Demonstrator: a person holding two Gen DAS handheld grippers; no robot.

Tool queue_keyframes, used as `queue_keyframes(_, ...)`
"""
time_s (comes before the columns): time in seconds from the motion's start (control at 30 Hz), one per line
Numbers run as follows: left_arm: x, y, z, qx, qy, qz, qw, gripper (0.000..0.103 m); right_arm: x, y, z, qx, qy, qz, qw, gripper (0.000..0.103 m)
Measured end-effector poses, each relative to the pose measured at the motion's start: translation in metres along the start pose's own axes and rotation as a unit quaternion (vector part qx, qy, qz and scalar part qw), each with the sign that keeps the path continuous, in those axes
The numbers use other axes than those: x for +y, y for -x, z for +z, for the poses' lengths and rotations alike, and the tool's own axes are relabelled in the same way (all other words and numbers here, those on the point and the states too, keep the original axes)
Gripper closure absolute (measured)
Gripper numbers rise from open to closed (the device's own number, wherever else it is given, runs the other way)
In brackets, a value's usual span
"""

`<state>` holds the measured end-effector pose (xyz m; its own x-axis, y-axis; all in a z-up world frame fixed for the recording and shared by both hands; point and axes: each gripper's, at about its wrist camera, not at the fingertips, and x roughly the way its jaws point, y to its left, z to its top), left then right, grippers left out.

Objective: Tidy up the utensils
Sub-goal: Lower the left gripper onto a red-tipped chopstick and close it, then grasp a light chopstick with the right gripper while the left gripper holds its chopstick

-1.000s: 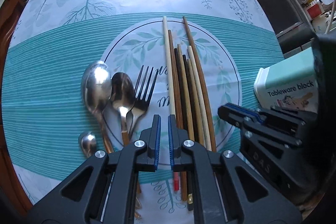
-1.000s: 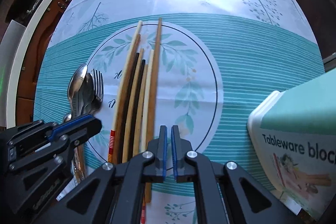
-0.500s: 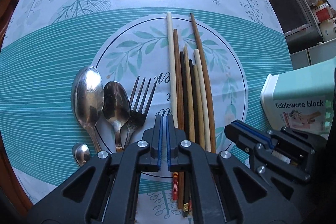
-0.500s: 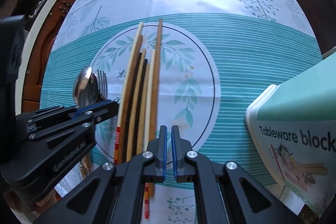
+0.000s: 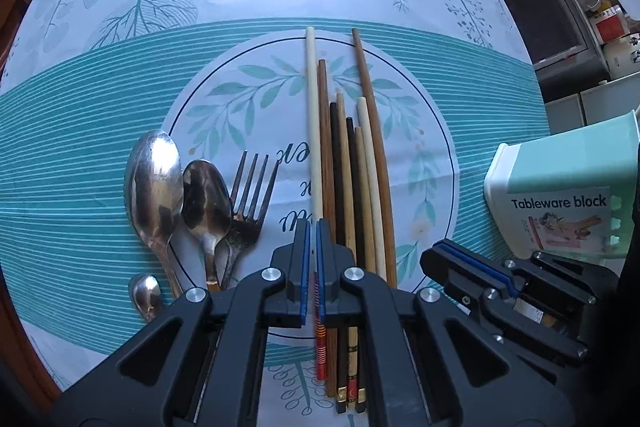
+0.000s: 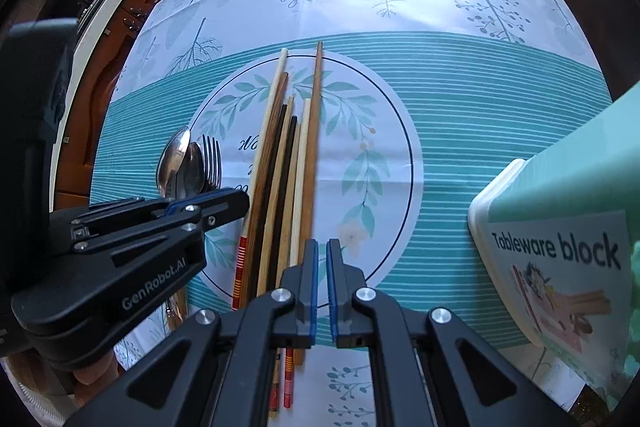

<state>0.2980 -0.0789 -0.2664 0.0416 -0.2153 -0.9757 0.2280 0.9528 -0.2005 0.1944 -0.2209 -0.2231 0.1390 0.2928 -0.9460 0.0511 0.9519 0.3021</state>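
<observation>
Bench cloth (image 5: 120, 75) | tableware block (image 5: 560, 187) at right | chopsticks (image 5: 348, 187) bundled centre, spoons (image 5: 156, 183) and fork (image 5: 248, 203) left | left gripper (image 5: 311, 227), right gripper (image 6: 322, 247): fingers closed, empty | risk: closed fingers nudge chopsticks, scattering them.

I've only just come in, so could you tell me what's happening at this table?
A person holds a tool in each hand over a row of chopsticks on a teal tablecloth. The left tool sits shut over the leftmost chopsticks; the right tool hangs shut and empty beside the row. Spoons and a fork lie untouched, and the tableware block waits alongside.
</observation>
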Motion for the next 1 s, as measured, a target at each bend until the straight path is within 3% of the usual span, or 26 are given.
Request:
queue_keyframes(0.7, -0.007, -0.013, 0.009, 0.001, -0.008, 0.027, 0.9996, 0.100, 0.007, 0.005, 0.003, 0.004, -0.001, 0.019, 1.000, 0.099)
queue_keyframes(1.0, 0.013, -0.009, -0.003, 0.013, 0.024, 0.018, 0.9995, 0.100, 0.012, -0.007, 0.021, 0.017, -0.018, 0.032, 0.999, 0.099)
